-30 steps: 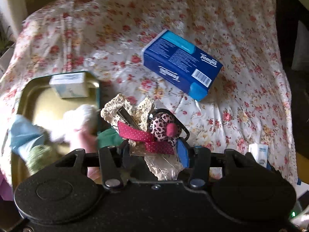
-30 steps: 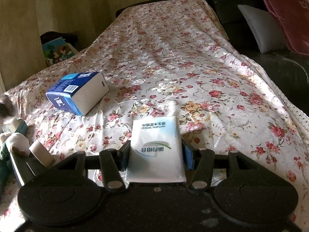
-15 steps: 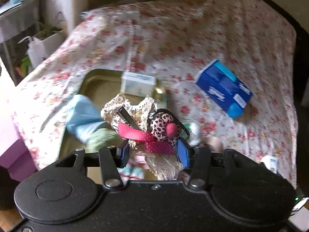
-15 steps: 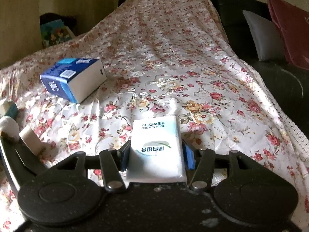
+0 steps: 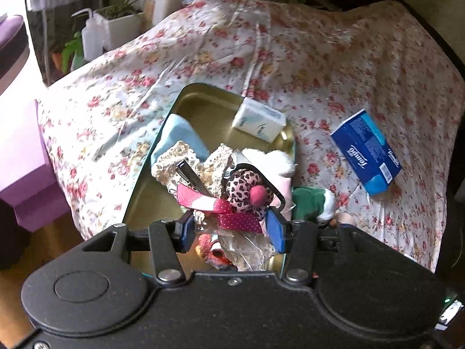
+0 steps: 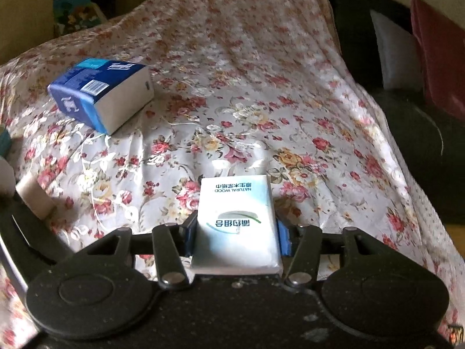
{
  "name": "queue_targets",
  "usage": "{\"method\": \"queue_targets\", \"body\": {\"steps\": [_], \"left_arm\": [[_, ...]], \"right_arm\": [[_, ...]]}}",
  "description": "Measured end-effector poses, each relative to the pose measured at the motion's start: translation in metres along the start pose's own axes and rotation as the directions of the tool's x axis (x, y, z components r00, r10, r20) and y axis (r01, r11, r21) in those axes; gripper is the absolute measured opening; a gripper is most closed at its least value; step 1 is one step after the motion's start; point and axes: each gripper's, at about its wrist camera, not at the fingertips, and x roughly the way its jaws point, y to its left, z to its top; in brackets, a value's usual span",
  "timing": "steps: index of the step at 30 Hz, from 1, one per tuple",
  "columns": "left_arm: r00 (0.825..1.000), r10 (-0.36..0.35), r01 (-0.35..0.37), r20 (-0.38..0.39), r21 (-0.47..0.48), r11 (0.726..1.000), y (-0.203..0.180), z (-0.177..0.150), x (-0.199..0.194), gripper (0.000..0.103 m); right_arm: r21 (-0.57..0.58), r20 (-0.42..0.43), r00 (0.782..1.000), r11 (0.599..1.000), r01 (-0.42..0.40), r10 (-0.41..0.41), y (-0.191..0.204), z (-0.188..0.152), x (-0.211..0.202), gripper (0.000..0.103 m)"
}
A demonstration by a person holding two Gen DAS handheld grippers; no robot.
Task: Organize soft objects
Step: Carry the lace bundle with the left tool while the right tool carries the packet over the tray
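On the floral cloth (image 6: pixel 232 93), one blue pack (image 6: pixel 101 93); two hand-held grippers, left (image 5: pixel 229 226) pinching accessories bag (image 5: pixel 232 200), right (image 6: pixel 237 235) tissue pack (image 6: pixel 237 221).

left gripper (image 5: pixel 229 228) | jaws clamp hair-accessory bundle (image 5: pixel 229 192) | above tin tray (image 5: pixel 203 107)

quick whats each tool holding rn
left tool: closed on a clear bag of hair accessories, above the gold tray.
right tool: closed on a white tissue pack, over the floral cloth.
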Motion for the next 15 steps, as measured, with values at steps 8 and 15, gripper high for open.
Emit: {"method": "queue_targets", "body": {"steps": [8, 15], "left_arm": [[1.000, 0.018, -0.018, -0.017, -0.015, 1.000, 0.006, -0.002, 0.003, 0.049], [0.998, 0.042, -0.042, -0.037, 0.001, 0.999, 0.005, -0.006, 0.009, 0.049]], "right_arm": [[0.039, -0.041, 0.997, 0.997, -0.066, 0.067, 0.014, 0.043, -0.038, 0.051], [-0.037, -0.032, 0.960, 0.959, -0.280, 0.279, 0.070, 0.079, -0.089, 0.051]]}}
